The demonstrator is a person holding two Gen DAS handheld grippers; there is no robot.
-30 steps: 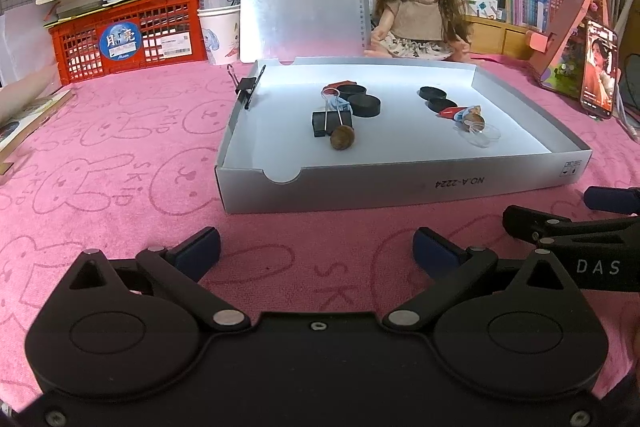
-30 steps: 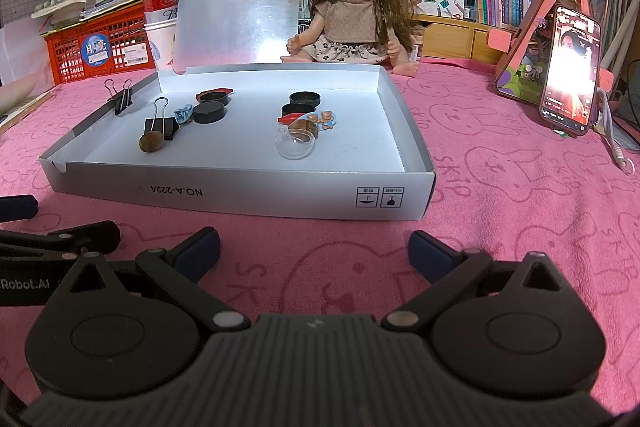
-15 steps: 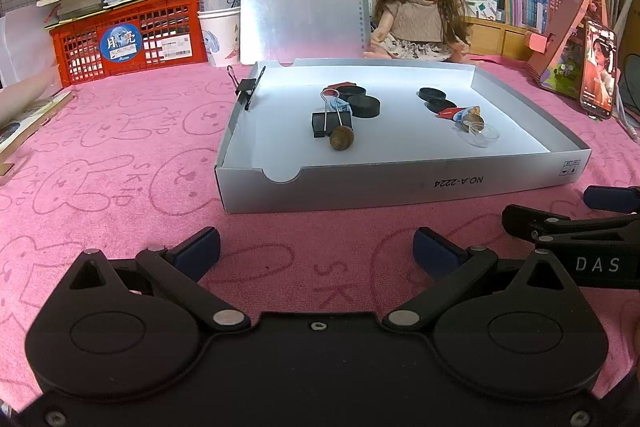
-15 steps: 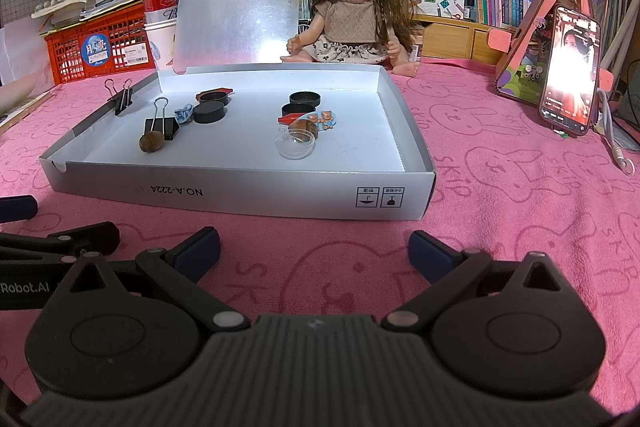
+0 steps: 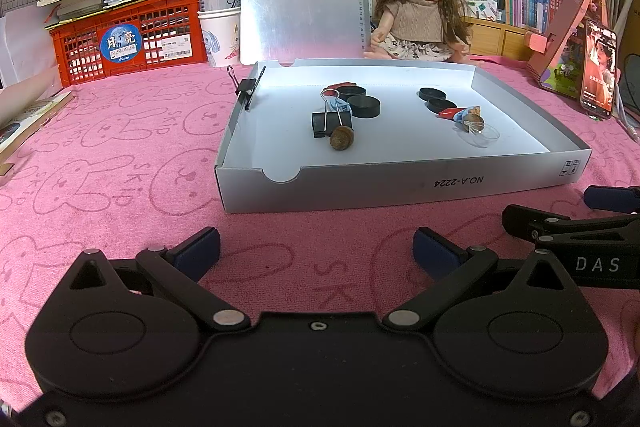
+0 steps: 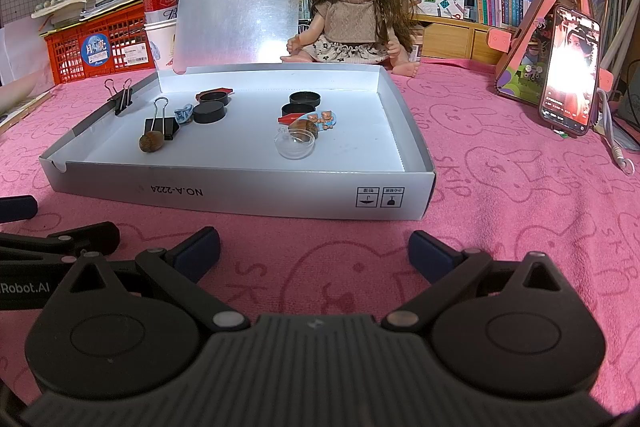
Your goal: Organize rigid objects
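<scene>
Both grippers, left (image 5: 316,247) & right (image 6: 314,247), are hovering w/ fingers spread, empty, at frame bottom. Clips, discs, nuts are sitting mid-frame in the box (image 5: 400,183), grouped in two clusters; sorting looks mostly done, one clip (image 5: 246,89) left on box's rim

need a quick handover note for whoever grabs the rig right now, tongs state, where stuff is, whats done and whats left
Left tongs: open, empty, over the pink cloth in front of the grey box.
Right tongs: open, empty, alongside, also short of the box.
In the box: left cluster of a binder clip, a brown nut touching it and two black discs; right cluster of two more black discs, a second nut, a clear dish and a bear sticker. Another binder clip grips the box's left wall.
Done: neither tongs holds or touches anything.
Left: what sorting remains can't be told from the pictures.
</scene>
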